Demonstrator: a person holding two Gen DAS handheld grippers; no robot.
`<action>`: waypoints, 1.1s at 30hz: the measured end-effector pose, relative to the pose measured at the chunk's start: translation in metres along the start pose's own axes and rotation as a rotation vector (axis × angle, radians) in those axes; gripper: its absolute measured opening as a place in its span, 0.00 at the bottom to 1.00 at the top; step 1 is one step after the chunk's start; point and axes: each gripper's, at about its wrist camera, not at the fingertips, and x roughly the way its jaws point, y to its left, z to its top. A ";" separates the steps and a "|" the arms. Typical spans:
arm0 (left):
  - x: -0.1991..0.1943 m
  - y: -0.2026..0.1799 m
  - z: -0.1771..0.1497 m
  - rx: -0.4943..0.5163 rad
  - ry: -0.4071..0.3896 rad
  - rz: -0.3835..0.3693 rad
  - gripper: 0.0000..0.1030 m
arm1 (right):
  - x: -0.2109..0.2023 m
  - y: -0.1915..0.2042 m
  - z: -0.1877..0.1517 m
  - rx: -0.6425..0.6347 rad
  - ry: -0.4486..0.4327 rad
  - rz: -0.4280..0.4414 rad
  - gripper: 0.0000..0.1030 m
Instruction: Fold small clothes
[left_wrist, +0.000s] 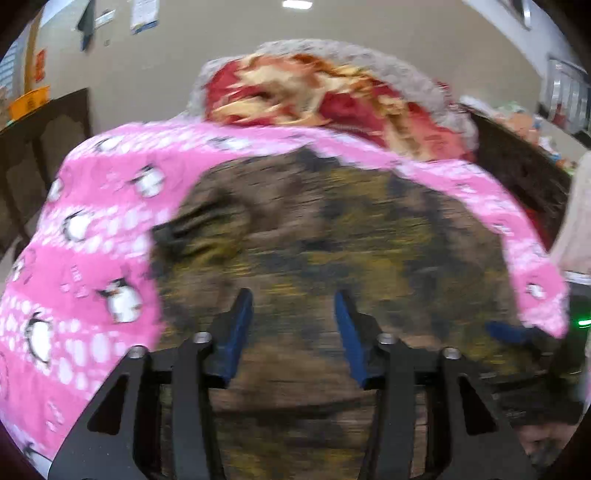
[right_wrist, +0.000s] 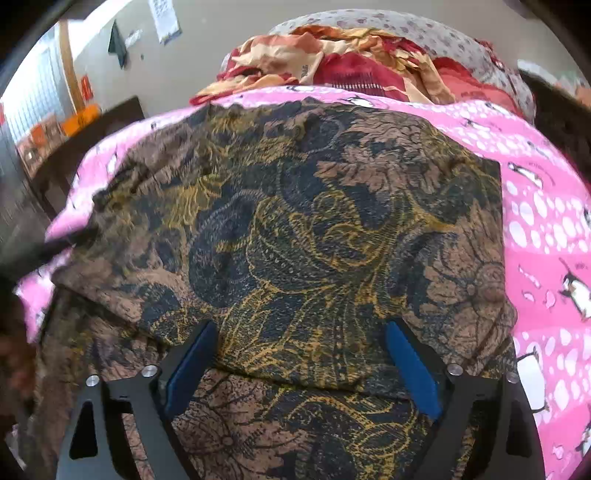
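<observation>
A brown, black and gold patterned cloth (right_wrist: 314, 229) lies spread on a pink penguin-print blanket (right_wrist: 546, 229). A folded layer of it overlaps a lower layer near the front edge. My right gripper (right_wrist: 301, 325) is open just above the cloth, its blue pads either side of the fold edge. In the blurred left wrist view the same cloth (left_wrist: 332, 229) fills the middle, and my left gripper (left_wrist: 293, 295) is open over it with nothing between the pads. The right gripper's blue tip (left_wrist: 513, 332) shows at the cloth's right edge.
A pile of red and orange clothes (right_wrist: 351, 62) lies behind the blanket on a grey spotted cover (right_wrist: 436, 29). Dark wooden furniture (left_wrist: 48, 133) stands at the left by a beige wall. The pink blanket (left_wrist: 92, 240) spreads left and right of the cloth.
</observation>
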 end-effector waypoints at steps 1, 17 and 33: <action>0.004 -0.011 -0.004 0.017 0.012 -0.014 0.57 | -0.001 0.000 -0.003 0.001 0.000 0.002 0.92; 0.050 -0.027 -0.034 0.060 0.168 -0.055 0.88 | 0.001 0.003 -0.005 -0.012 0.008 0.014 1.00; -0.090 0.093 -0.062 0.090 0.176 0.001 0.90 | -0.092 -0.006 -0.066 -0.040 0.025 0.011 0.94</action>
